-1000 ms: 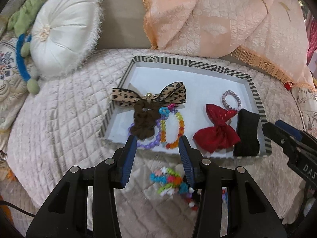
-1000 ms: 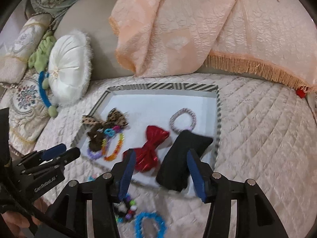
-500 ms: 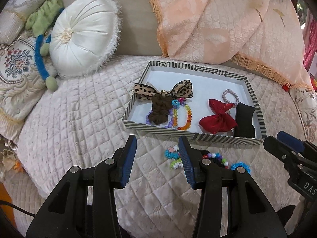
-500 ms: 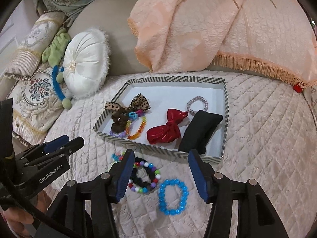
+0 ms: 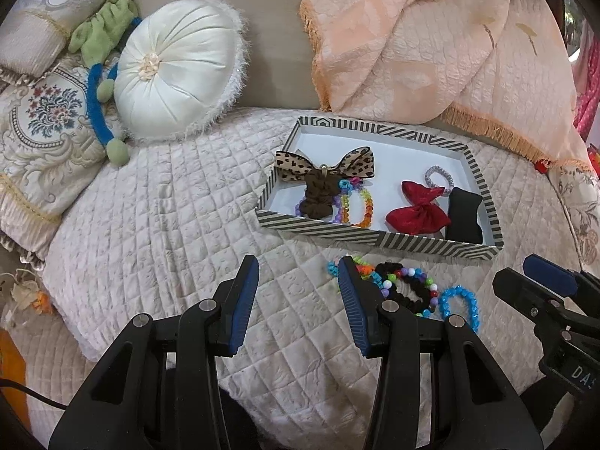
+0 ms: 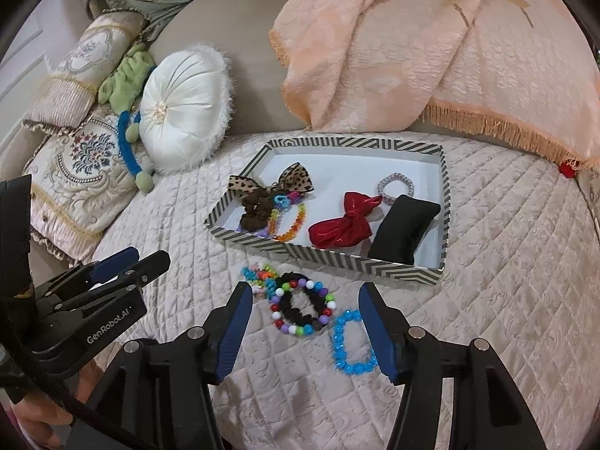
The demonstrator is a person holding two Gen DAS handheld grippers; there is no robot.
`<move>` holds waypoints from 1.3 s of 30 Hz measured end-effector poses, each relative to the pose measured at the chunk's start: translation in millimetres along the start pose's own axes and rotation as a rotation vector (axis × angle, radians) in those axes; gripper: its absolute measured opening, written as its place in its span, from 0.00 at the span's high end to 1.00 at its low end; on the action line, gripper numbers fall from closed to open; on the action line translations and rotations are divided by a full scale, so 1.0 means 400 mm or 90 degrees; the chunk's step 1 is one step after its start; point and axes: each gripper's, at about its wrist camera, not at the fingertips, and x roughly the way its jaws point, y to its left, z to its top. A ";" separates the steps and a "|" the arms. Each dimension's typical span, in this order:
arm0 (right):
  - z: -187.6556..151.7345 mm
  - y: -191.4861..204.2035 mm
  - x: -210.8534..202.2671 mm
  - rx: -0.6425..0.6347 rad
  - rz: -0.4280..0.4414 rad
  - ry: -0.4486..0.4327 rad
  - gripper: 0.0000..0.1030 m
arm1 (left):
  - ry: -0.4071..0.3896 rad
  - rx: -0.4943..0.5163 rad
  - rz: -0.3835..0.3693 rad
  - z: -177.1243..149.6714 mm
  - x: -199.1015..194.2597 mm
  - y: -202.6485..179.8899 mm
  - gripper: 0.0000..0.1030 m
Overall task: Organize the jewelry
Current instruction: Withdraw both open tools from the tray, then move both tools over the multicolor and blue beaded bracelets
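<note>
The right gripper [image 6: 305, 322] has its jaws apart and opening, nothing pressed between the pads – in its own view the black beaded scrunchie [image 6: 302, 309] lies on the quilt [image 6: 506, 262] framed between the 2 blue fingers, slightly ahead of the tips, and the blue bead bracelet [image 6: 352, 343] sits just inside the right finger. Both are loose rings lying flat, so there is no real long axis to line up with. The left gripper [image 5: 298, 300] also stands with jaws apart and empty; the loose pieces lie off to its right, partly behind its right finger, with only bare quilt between its pads. So the right hand looks better placed for the next pick. A small multicolour bead piece [image 6: 260, 279] touches the scrunchie's left edge – a wide closing could drag it along. Beyond these 3, the striped tray [image 6: 326, 257] lies straight ahead, already holding a leopard bow [image 6: 272, 183], a red bow [image 6: 343, 225] and a black pad [image 6: 403, 230].
</note>
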 end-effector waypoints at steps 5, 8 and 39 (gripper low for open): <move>-0.009 0.016 -0.012 -0.007 0.001 -0.001 0.44 | -0.005 0.001 -0.002 -0.013 -0.017 0.004 0.58; -0.013 0.020 -0.019 -0.006 0.000 -0.002 0.44 | -0.010 0.003 0.003 -0.019 -0.024 0.006 0.58; -0.017 0.005 -0.004 -0.006 -0.016 0.014 0.43 | 0.018 -0.002 -0.009 -0.021 0.003 -0.005 0.58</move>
